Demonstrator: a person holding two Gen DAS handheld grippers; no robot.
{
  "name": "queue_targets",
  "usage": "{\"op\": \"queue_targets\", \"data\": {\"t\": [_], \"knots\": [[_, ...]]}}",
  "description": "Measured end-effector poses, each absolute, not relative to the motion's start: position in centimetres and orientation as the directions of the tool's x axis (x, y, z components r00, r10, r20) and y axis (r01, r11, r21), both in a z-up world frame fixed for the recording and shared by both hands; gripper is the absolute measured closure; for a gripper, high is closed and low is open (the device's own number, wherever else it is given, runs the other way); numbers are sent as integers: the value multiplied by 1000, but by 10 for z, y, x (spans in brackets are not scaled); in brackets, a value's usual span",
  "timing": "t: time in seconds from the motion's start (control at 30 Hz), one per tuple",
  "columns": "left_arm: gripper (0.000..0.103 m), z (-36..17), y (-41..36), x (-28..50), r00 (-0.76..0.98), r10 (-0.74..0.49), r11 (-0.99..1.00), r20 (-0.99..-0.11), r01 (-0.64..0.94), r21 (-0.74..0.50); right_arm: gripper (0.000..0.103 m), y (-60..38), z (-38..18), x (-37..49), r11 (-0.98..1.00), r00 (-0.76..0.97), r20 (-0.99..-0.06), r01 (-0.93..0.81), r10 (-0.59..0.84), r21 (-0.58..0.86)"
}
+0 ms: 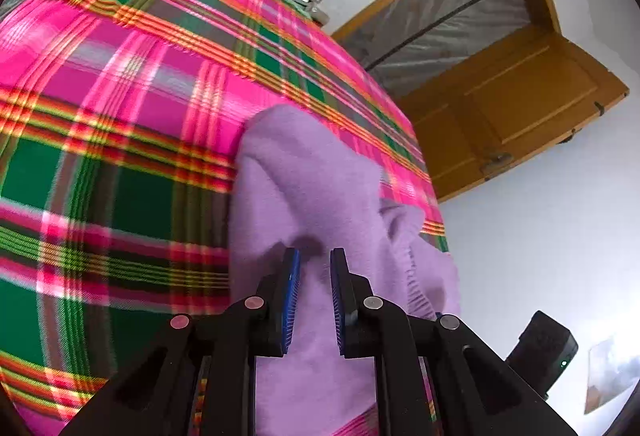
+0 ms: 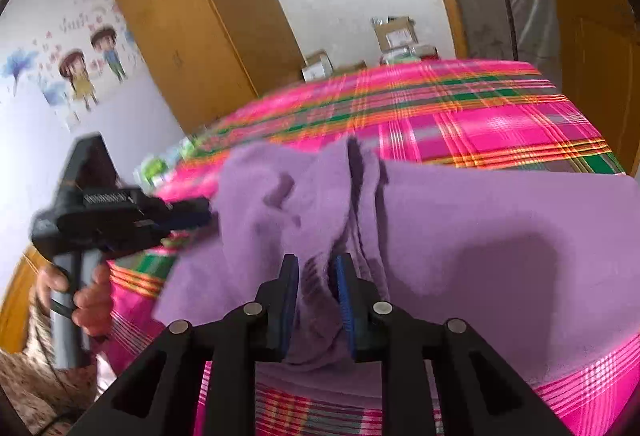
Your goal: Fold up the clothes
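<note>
The purple fleece garment (image 2: pixel 480 236) is lying on the pink-and-green plaid bedspread (image 2: pixel 500 123), near its close edge, and it's nowhere near a tidy folded stack. In the right wrist view it's bunched up in the middle with a deep crease running away from the camera, one broad side spread fairly flat to the right, the other side rumpled and lifted on the left. So some layers are doubled over, but whether that's a half-made fold or just a heap being sorted out, the pictures don't settle (a ribbed cuff or hem (image 1: pixel 416 288) shows in the left wrist view, so an edge is at least loose and findable).

The right gripper (image 2: pixel 316 296) has a wad of the purple fabric pinched between its blue pads, jaws narrowed down on it. The left gripper (image 1: pixel 315 288) sits over the fleece with a visible gap between its pads; fabric lies behind that gap, but a real grip can't be told from this angle. In the right view it's seen nosing into the garment's left edge, held by the person's hand (image 2: pixel 86 300).

What's left, as a judgement: flattening and squaring the edges.
</note>
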State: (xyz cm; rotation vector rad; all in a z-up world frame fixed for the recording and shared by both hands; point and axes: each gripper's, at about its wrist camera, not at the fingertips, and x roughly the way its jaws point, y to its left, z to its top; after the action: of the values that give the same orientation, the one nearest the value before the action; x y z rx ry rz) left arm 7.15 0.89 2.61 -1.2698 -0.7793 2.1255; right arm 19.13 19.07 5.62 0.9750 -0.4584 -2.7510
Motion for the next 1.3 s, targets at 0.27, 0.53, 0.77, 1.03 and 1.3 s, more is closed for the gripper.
{"op": "queue_targets", "data": {"t": [0.27,0.53,0.77,1.03,1.3], "knots": [[88,16,13,68,-392,692,-698,-607,-146,-701,99,210,54,207,-932,-786,-574,8,-229,361],[88,16,9,68,-383,687,-704,-617,-142,-696,90,224,48,172,-912,-747,-608,-5,-270,411],[83,12,9,70,-381,692,-700,-613,-144,-700,77,236,47,135,-889,-711,-627,-3,-320,457],[83,11,9,71,-376,692,-702,-616,-148,-697,57,232,24,75,-860,-589,-688,24,-424,510],[83,8,8,69,-372,693,-703,-618,-159,-693,86,234,42,91,-891,-667,-666,-5,-335,453]]}}
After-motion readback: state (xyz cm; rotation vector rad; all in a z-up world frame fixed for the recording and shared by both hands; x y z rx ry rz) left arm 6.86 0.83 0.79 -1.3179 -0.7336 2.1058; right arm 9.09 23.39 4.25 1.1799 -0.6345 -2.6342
